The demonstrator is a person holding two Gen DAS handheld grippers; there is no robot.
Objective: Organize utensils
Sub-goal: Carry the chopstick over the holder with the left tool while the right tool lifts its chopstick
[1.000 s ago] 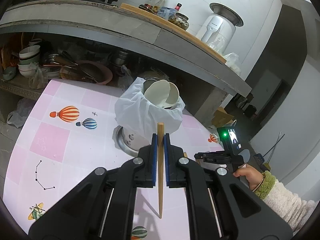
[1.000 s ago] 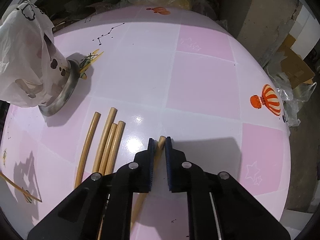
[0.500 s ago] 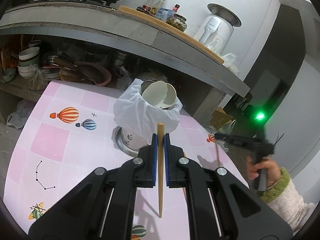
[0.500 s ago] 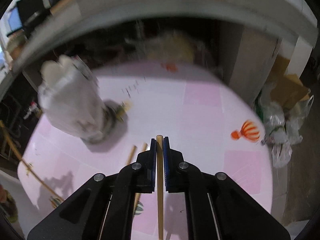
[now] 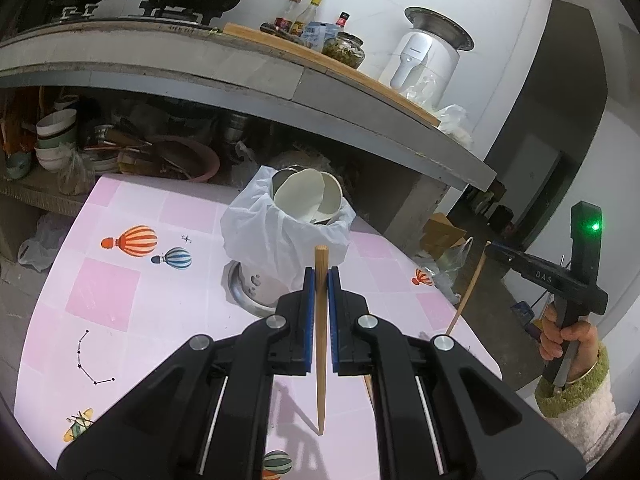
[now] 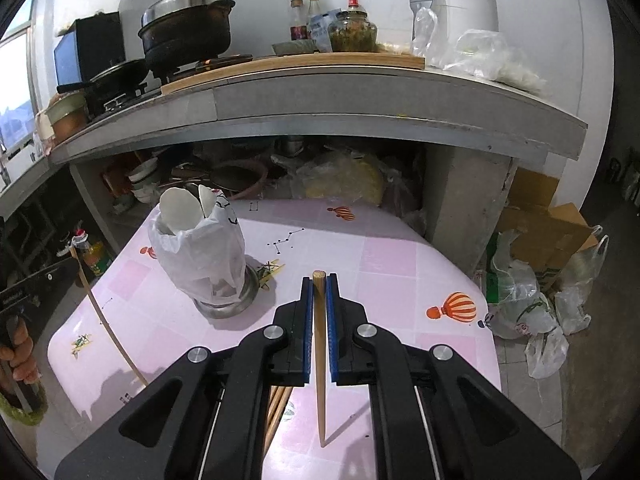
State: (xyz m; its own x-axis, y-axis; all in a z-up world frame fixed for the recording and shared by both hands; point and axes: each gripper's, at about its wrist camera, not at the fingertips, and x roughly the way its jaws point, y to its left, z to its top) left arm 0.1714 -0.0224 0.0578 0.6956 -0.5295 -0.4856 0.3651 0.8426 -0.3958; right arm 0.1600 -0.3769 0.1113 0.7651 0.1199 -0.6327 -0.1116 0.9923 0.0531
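My left gripper (image 5: 321, 276) is shut on a wooden chopstick (image 5: 320, 340) held upright, tip just above the pink table (image 5: 120, 280). My right gripper (image 6: 319, 282) is shut on another wooden chopstick (image 6: 320, 368), also upright over the table. The right gripper also shows in the left wrist view (image 5: 490, 249), raised at the right with its chopstick (image 5: 466, 292) hanging down. A utensil holder (image 5: 288, 236) wrapped in a white plastic bag holds white spoons and stands in a metal dish; it also shows in the right wrist view (image 6: 200, 256). Several more chopsticks (image 6: 276, 408) lie on the table under the right gripper.
A concrete counter (image 5: 240, 80) with pots, bottles and a white appliance overhangs the table's far side. Bowls and pans (image 5: 56, 140) crowd the shelf beneath it. Cardboard and plastic bags (image 6: 540, 280) lie on the floor past the table's right edge.
My right gripper closed on a chopstick on the table, lifted it and tilted up to look level across the table. My left gripper kept its chopstick and barely moved.
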